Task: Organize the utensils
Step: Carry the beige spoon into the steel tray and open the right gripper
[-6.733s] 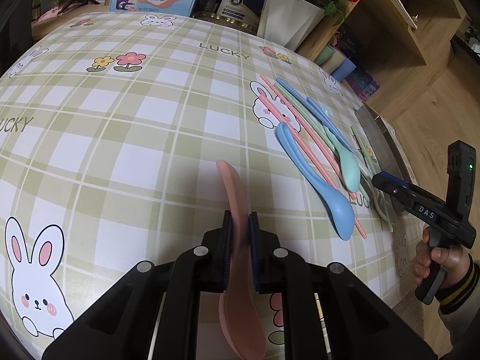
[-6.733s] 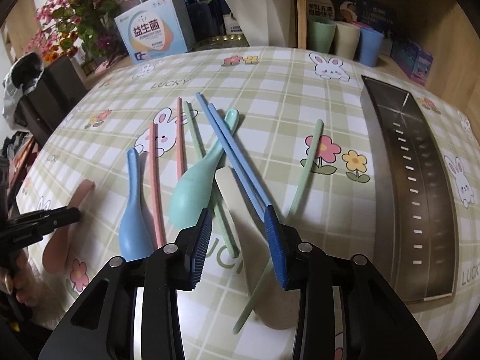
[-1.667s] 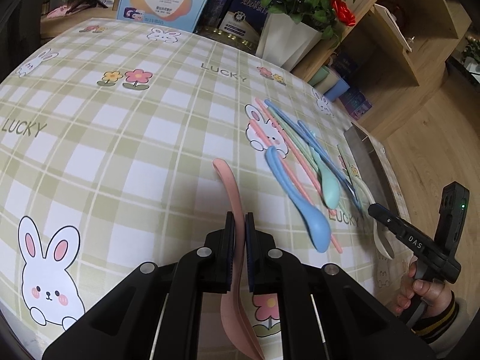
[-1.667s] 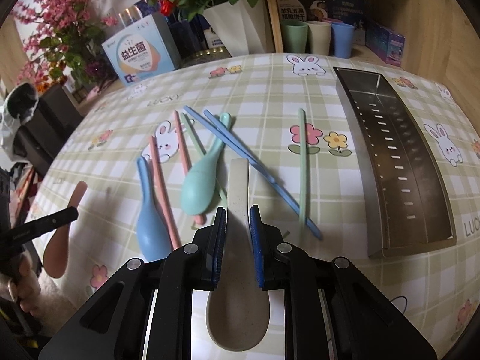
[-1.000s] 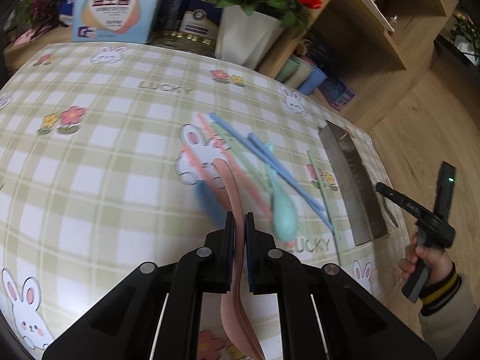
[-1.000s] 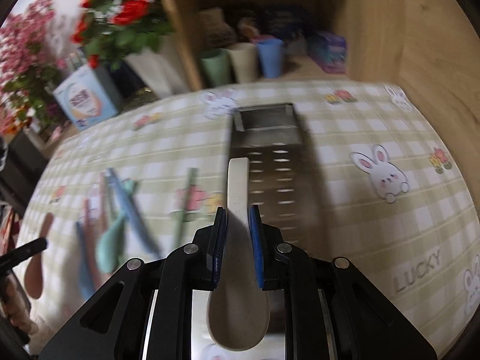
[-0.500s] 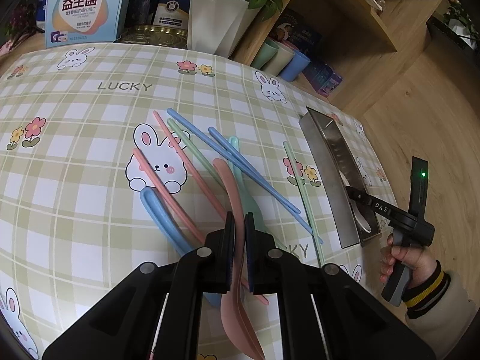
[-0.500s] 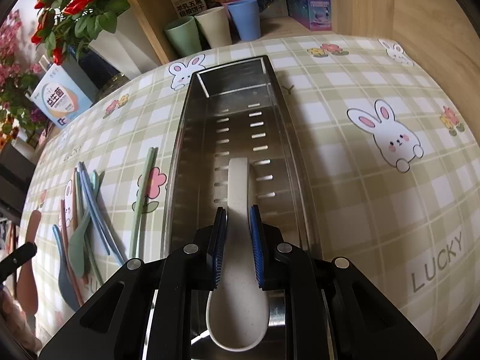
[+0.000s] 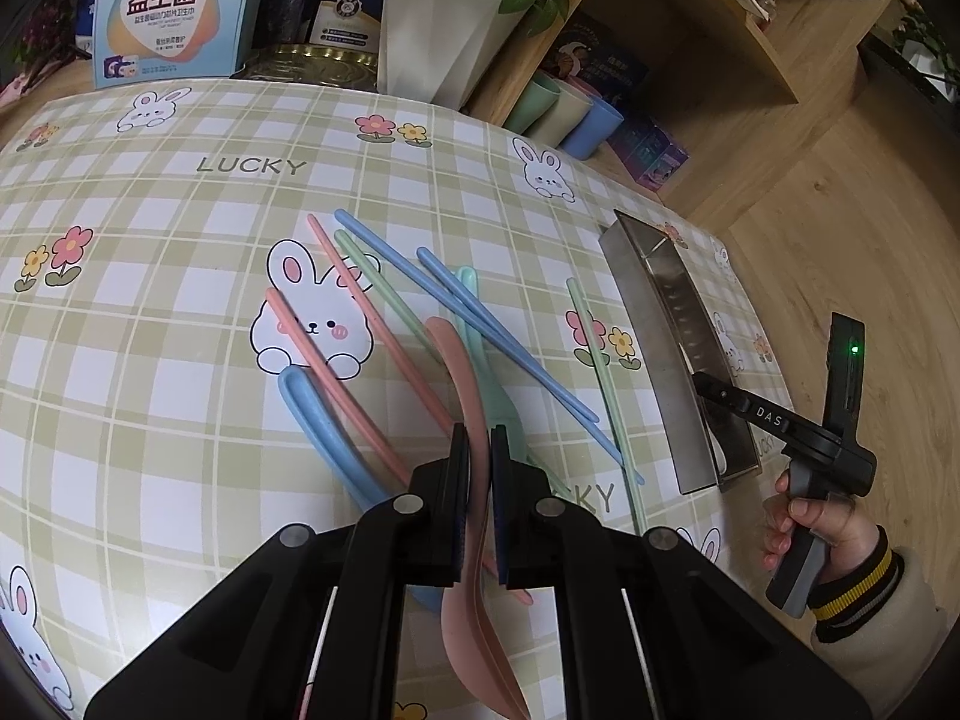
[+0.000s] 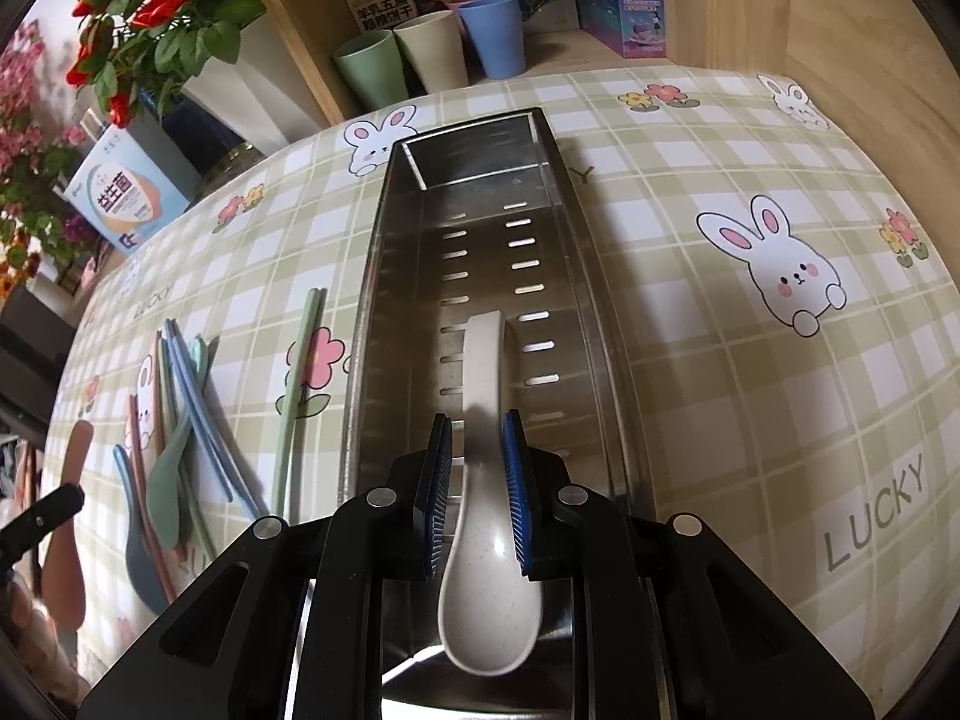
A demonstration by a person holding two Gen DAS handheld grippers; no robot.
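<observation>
My left gripper (image 9: pixel 479 438) is shut on the handle of a pink spoon (image 9: pixel 456 360), held over the loose utensils on the checked tablecloth. Under it lie a blue spoon (image 9: pixel 318 414), a teal spoon (image 9: pixel 474 312), blue chopsticks (image 9: pixel 540 369), pink chopsticks (image 9: pixel 360 293) and a green chopstick (image 9: pixel 596 372). My right gripper (image 10: pixel 477 426) hangs low inside the long steel tray (image 10: pixel 372 300). A white spoon (image 10: pixel 483 360) lies on the tray bottom between the jaws, which stand slightly wider than its handle. The left wrist view shows the tray (image 9: pixel 654 324) at the right.
Three cups (image 10: pixel 432 54) stand on a wooden shelf beyond the tray's far end. A white flower pot (image 9: pixel 432 42) and a printed box (image 9: pixel 174 6) sit along the table's back edge. A person's hand (image 9: pixel 804 516) holds the right gripper past the table's right edge.
The right gripper carried the white spoon from the table over to the tray, lowered it inside, and its jaws parted slightly. The left gripper brought the pink spoon over the utensil pile.
</observation>
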